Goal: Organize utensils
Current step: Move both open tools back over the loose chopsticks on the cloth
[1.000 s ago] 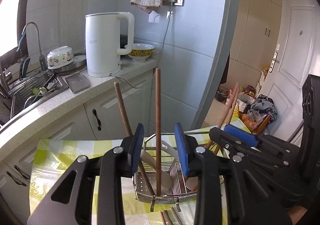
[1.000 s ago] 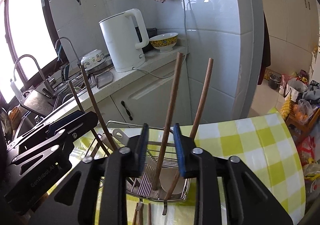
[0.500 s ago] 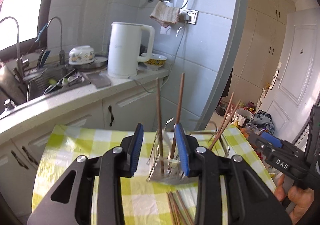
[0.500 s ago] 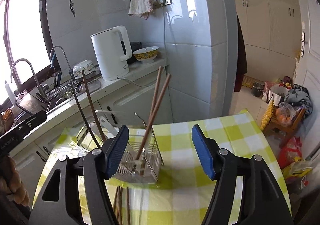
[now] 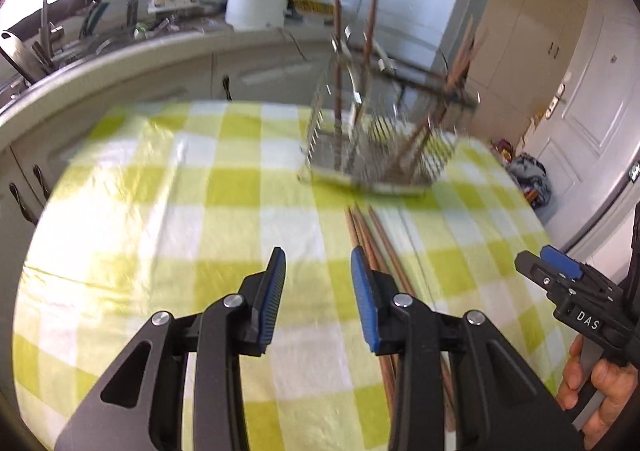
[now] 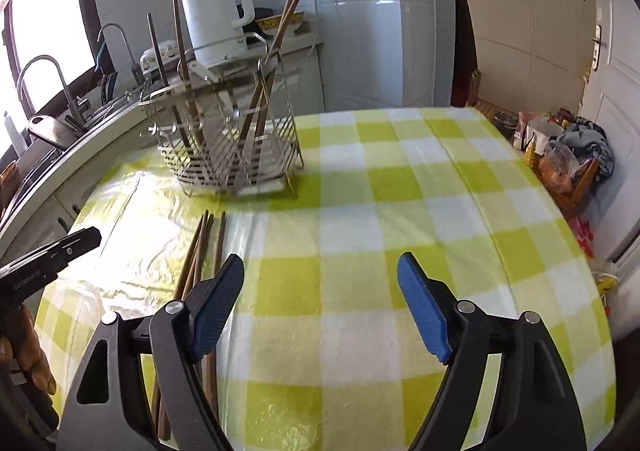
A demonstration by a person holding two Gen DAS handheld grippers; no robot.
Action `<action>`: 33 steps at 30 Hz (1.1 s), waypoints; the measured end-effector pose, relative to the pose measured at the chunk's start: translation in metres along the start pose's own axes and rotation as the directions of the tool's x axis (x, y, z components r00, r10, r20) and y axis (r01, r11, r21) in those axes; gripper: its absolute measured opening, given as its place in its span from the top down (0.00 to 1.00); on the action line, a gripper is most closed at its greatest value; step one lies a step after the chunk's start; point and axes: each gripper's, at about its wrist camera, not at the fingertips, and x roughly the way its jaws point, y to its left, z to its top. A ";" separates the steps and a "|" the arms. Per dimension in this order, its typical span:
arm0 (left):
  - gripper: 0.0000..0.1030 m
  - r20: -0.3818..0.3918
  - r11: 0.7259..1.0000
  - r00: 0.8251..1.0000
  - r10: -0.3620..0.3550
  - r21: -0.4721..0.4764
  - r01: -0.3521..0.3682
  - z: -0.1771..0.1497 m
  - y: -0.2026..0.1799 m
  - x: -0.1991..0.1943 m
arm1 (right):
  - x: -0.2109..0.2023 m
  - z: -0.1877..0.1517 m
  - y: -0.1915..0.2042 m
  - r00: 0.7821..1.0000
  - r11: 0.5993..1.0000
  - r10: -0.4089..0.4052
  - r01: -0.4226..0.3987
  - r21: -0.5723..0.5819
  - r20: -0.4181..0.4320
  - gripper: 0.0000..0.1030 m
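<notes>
Both tongs, left (image 5: 318, 283) and right (image 6: 320, 287), have backed off the rack (image 6: 232, 155), jaws apart and empty, chopsticks (image 6: 200, 251) lying between.

Utensil rack (image 6: 236, 155): thin shiny metal wire, bright with reflections.
Chopsticks (image 6: 200, 251): brown matt wood, seen smooth and slender, loose on the cloth; others of the same wood are stood in the rack.
Bench cover (image 6: 360, 211): green-and-white checked cloth laid under a clear glossy plastic film, wrinkled and glaring where lit.
Left claw (image 5: 318, 291): matt black plastic arms, ribbed blue pads, small bright metal screw heads.
Right claw (image 6: 320, 303): the same matt black plastic, blue pads smooth-looking.
Kettle (image 6: 216, 19): white, smooth, faintly glossy plastic.
Wall tiles (image 6: 380, 31): pale, glazed, mirror-glossy.
</notes>
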 end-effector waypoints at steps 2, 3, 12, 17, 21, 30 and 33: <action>0.74 -0.026 1.000 1.000 -0.013 0.021 0.014 -0.012 -0.006 0.009 | 0.004 -0.012 0.000 1.000 1.000 -0.005 0.005 -0.004 -0.017 0.27; 0.77 -0.038 0.999 0.999 -0.017 0.029 0.018 -0.016 -0.009 0.014 | 0.005 -0.016 0.001 1.000 1.000 -0.005 0.004 -0.007 -0.024 0.27; 0.86 -0.103 0.998 0.995 -0.007 0.064 0.014 -0.025 -0.030 0.058 | 0.010 -0.023 0.009 0.999 0.997 -0.028 0.025 -0.075 -0.034 0.26; 0.86 -0.112 0.997 0.994 0.001 0.075 0.007 -0.023 -0.034 0.068 | 0.013 -0.023 0.013 0.999 0.994 -0.025 0.021 -0.104 -0.038 0.24; 0.86 -0.116 0.996 0.993 0.005 0.088 0.006 -0.019 -0.038 0.072 | 0.016 -0.023 0.013 0.999 0.994 -0.025 0.021 -0.109 -0.039 0.24; 0.91 -0.115 0.988 0.991 0.061 0.149 -0.044 -0.019 -0.050 0.079 | 0.021 -0.022 0.012 0.999 0.994 -0.029 0.024 -0.110 -0.046 0.24; 0.91 -0.119 0.987 0.991 0.065 0.153 -0.046 -0.019 -0.048 0.078 | 0.024 -0.021 0.016 0.998 0.993 -0.025 0.019 -0.120 -0.050 0.24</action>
